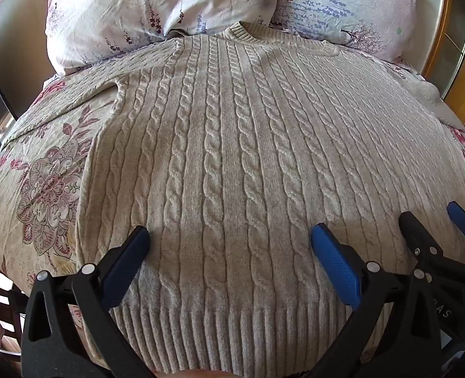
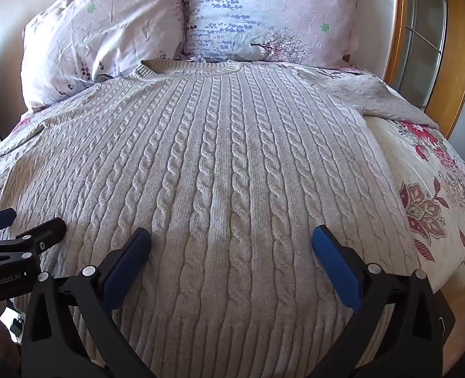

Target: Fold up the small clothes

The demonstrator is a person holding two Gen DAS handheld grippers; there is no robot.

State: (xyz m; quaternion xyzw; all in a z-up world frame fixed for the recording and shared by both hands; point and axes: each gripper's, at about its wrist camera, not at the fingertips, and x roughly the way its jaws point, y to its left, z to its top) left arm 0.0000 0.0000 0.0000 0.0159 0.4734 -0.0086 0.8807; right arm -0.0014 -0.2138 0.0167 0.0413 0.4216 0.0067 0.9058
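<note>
While the sweater lies flat on the bed, both grippers' fingers stand wide open, holding nothing.

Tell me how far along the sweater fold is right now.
Done: the cable-knit sweater lies spread flat on the bed, collar toward the pillows. In hand: nothing; the left gripper and right gripper hover above the hem, jaws wide open. Left: every fold, sleeves included.
</note>
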